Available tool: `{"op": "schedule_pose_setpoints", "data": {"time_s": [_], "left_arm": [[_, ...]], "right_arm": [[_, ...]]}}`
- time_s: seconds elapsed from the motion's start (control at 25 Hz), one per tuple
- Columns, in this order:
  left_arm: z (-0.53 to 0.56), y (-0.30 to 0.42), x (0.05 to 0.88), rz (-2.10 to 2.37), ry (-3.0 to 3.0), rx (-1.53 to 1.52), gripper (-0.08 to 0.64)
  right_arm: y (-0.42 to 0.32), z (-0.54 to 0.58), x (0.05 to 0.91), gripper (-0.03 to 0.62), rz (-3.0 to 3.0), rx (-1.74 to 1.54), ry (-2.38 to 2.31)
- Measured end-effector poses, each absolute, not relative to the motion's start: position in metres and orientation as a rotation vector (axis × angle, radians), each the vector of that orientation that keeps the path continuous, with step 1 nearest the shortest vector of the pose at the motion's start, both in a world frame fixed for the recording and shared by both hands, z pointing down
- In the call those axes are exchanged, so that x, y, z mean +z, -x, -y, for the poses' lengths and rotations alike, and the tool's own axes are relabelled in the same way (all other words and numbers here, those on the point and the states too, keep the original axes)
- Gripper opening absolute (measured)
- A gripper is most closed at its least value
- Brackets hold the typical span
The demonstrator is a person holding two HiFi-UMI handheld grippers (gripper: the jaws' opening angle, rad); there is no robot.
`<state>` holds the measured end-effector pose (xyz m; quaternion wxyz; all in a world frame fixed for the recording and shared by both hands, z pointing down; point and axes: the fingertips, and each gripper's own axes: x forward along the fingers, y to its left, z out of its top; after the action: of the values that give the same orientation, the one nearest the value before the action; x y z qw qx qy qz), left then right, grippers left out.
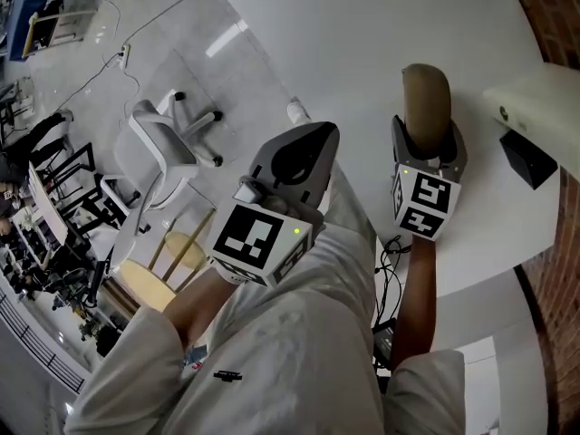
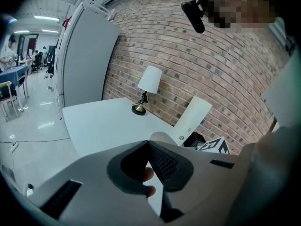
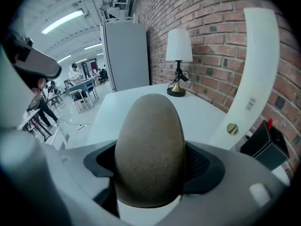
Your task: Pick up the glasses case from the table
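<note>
The right gripper (image 1: 428,150) is clamped on the brown glasses case (image 3: 150,149). The case sticks out from its jaws, held up above the white table (image 1: 362,43). The left gripper (image 2: 149,147) is on the left, its jaws pressed together with nothing in them. A lamp (image 3: 178,55) stands far back by the brick wall (image 3: 211,41).

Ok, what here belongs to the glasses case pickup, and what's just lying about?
Job: glasses case, clamped in right gripper; white table.
Lying about: lamp, black box, office chair, wooden stool; left gripper shut, empty.
</note>
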<state>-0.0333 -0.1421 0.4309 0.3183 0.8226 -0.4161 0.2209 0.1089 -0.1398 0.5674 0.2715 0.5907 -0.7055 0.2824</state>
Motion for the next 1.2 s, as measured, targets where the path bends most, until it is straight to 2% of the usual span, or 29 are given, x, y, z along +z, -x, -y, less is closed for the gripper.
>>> {"op": "schedule_pose_setpoints", "data": {"time_s": [0.96, 1.2], "left_arm": [[0.134, 0.035, 0.354, 1.144, -2.266, 0.508, 0.008], [0.132, 0.040, 0.329, 1.167, -2.301, 0.456, 0.008]], "right_arm": [[-0.122, 0.110, 0.422, 0.405, 2.049, 0.684, -1.802], [-0.121, 0.106, 0.369, 0.408, 2.140, 0.572, -1.848]]}}
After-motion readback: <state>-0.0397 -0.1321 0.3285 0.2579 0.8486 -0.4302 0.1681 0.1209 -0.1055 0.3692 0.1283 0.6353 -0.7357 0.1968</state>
